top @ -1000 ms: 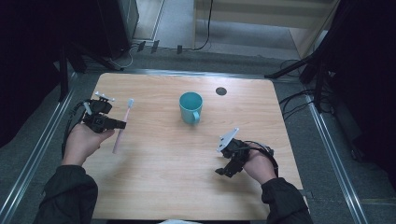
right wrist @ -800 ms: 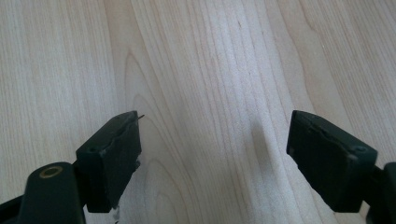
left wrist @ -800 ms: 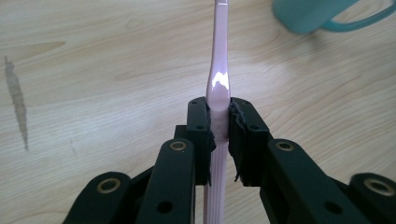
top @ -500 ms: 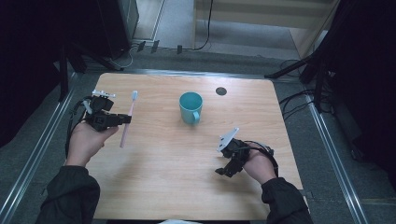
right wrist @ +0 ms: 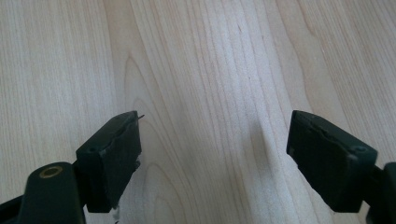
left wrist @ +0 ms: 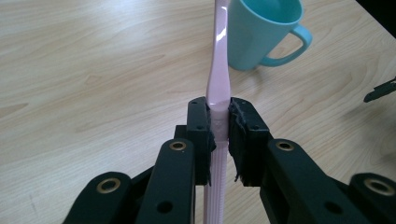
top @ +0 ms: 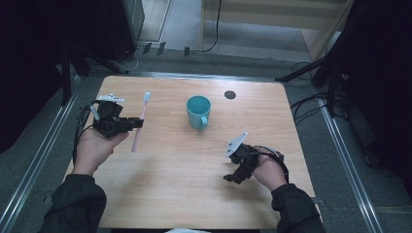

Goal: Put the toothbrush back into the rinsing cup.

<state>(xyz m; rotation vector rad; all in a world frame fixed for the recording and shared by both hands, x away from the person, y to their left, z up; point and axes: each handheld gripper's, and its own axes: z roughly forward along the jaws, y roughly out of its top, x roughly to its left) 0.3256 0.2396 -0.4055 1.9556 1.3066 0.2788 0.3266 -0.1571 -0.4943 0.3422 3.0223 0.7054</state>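
Toothbrush (top: 139, 122), clamped in my left gripper (top: 137, 123), points bristle-end away from me, mug (top: 198, 111) lying to its right; my right gripper (top: 232, 177) stays released.

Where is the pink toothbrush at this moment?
In the high view, the pink toothbrush is at the table's left side, gripped by the left tool, left of the teal mug.
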